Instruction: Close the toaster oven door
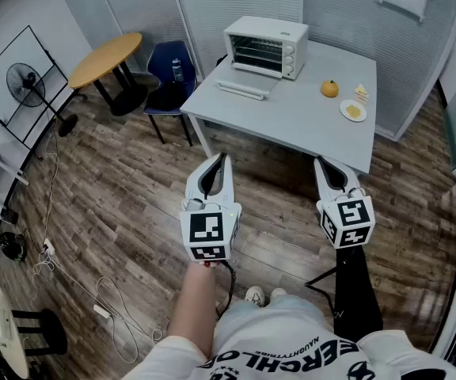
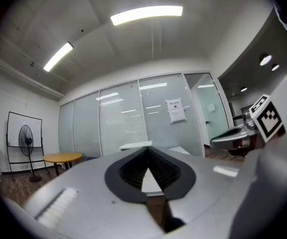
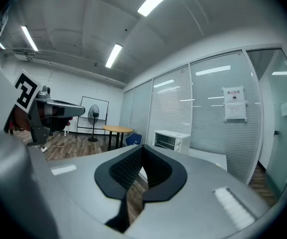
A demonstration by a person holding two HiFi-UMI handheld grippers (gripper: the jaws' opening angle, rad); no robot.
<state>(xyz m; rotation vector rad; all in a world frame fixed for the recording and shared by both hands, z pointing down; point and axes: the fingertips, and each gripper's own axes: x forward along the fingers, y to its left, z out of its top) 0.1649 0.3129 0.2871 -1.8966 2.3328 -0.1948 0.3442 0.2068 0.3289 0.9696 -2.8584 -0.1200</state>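
Head view puts the toaster oven (image 1: 265, 47) upper centre on the worktop (image 1: 307, 121), its door (image 1: 242, 90) seemingly folded down open. The left tongs (image 1: 223, 157) and right tongs (image 1: 318, 162) are pressed together, empty, well short of it. Approach seems in hand; next, nearing and lifting the door.
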